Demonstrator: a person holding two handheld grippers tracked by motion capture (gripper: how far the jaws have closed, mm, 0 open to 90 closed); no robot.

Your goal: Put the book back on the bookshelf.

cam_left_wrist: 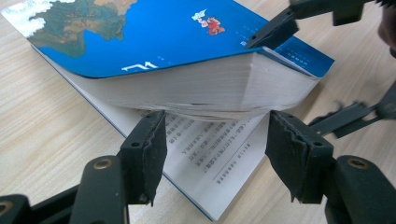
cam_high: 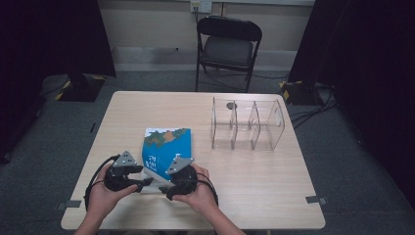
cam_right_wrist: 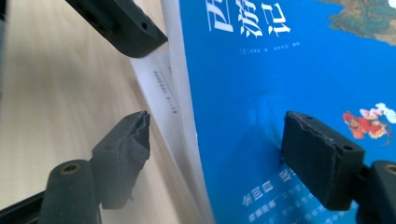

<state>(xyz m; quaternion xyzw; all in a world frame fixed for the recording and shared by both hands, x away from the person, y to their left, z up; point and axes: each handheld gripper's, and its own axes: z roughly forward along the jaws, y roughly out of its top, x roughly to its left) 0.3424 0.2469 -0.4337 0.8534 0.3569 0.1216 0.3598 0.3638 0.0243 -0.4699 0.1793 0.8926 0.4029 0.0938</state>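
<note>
— Looking at the near edge of the surface [cam_high: 244, 196]: where does the book [cam_high: 167, 147] lie?

— It sits left of the middle, close to the person, its blue cover printed with a map and white characters. Its near end is lifted, so the bulk of the pages arches up off the bottom leaves, which lie flat on the wood (the left gripper view shows printed text on that flat page).

— And the right gripper [cam_right_wrist: 215, 154]?

— Its jaws stand well apart around the raised part, one pad on the blue cover, the other on the page side; the cover pad looks to touch, the other stands just off the page edges. I would not call it clamped.

— The left gripper [cam_left_wrist: 212, 149]?

— Open wide as well, with nothing between its jaws. It points at the fanned page edges from just in front, its pads low beside the flat leaf.

— Anything else?

— A clear divided organiser [cam_high: 247, 125] stands well apart on the right, and a dark folding chair [cam_high: 227, 46] waits beyond the far edge.
</note>
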